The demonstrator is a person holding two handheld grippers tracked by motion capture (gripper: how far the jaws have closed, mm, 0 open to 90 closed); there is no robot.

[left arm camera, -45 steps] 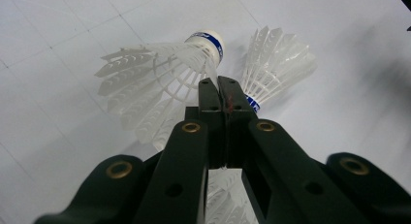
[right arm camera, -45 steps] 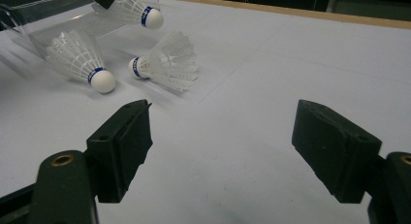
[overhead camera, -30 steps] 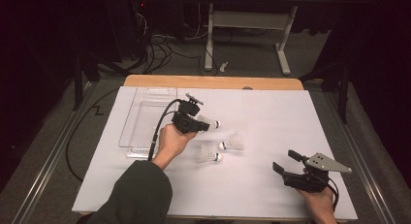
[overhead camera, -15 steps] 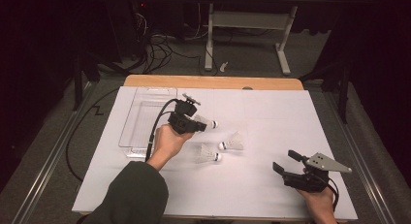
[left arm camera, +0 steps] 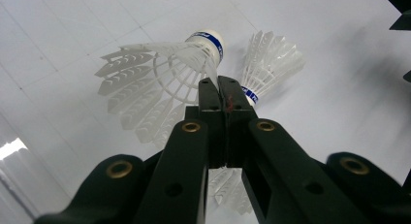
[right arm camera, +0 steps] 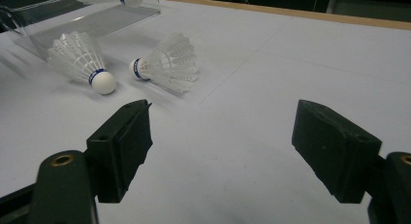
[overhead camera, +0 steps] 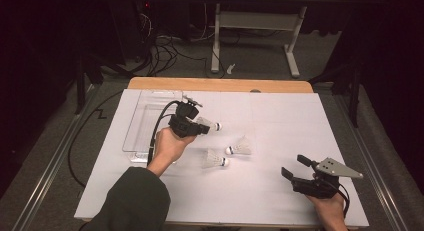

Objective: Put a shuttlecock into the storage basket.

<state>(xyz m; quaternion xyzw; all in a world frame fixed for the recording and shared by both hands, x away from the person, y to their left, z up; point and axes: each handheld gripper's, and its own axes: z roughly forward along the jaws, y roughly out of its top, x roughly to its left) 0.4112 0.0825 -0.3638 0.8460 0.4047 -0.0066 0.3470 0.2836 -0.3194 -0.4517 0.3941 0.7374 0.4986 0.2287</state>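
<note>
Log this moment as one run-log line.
left gripper: shut on held shuttlecock | right gripper: open, idle | two loose shuttlecocks on white sheet | clear tray nearby

The left gripper (overhead camera: 200, 128), with its jaws closed on the feather skirt of a shuttlecock (overhead camera: 207, 125), has moved a little away from the person and toward the clear tray (overhead camera: 142, 122). The held shuttlecock went with it, so it is now farther from the two shuttlecocks (overhead camera: 238, 150) lying on the white table (overhead camera: 280, 116).
</note>
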